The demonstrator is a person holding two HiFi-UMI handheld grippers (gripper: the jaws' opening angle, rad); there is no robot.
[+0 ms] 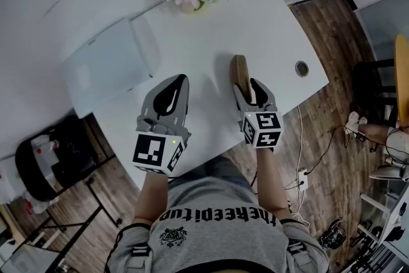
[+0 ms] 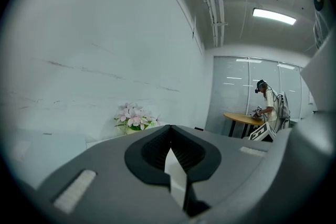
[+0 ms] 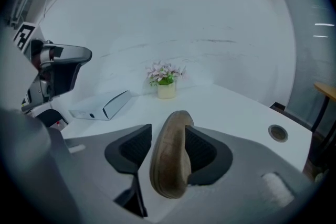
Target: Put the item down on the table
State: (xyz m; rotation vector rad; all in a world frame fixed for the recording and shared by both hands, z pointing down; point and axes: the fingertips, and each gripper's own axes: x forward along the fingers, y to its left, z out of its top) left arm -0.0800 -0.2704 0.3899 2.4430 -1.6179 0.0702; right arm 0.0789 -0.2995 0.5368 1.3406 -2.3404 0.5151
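Right gripper tilts down over the table, jaws spread around an upright brown shoe; left gripper level, pressed together.

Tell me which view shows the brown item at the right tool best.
The right gripper view: the brown item stands on edge between the right tool's jaws, its broad worn face filling the middle. The head view shows it only from above, narrow, partly hidden by the tool. The left gripper view does not show it.
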